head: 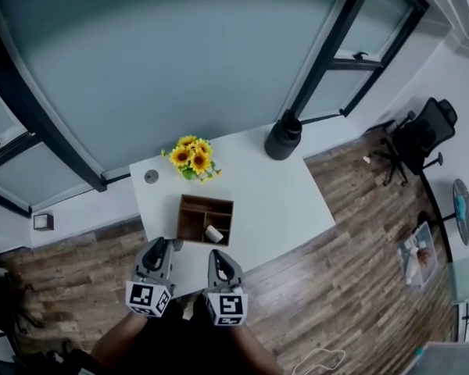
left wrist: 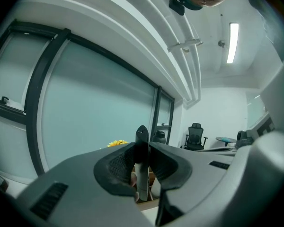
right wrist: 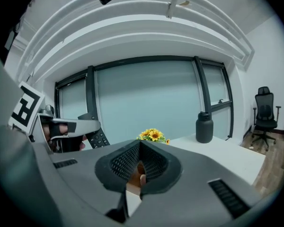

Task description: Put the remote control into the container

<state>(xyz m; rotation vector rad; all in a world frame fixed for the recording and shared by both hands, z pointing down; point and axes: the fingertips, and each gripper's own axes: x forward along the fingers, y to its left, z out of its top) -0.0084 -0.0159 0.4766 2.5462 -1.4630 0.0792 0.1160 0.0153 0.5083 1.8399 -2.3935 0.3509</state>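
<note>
Where left gripper [head: 165, 245] clamps, remote control [right wrist: 98, 139] half-hidden.

**Two grippers side by side, the left one loaded**

The left gripper [head: 162, 245] points away from the person, nearly level, with its jaws clamped on the edge-on remote control [left wrist: 141, 162]. Just to its right, the right gripper [head: 217, 255] points the same way, its jaws closed together on nothing. Both forearms [head: 116, 341] reach in from the near side.
</note>
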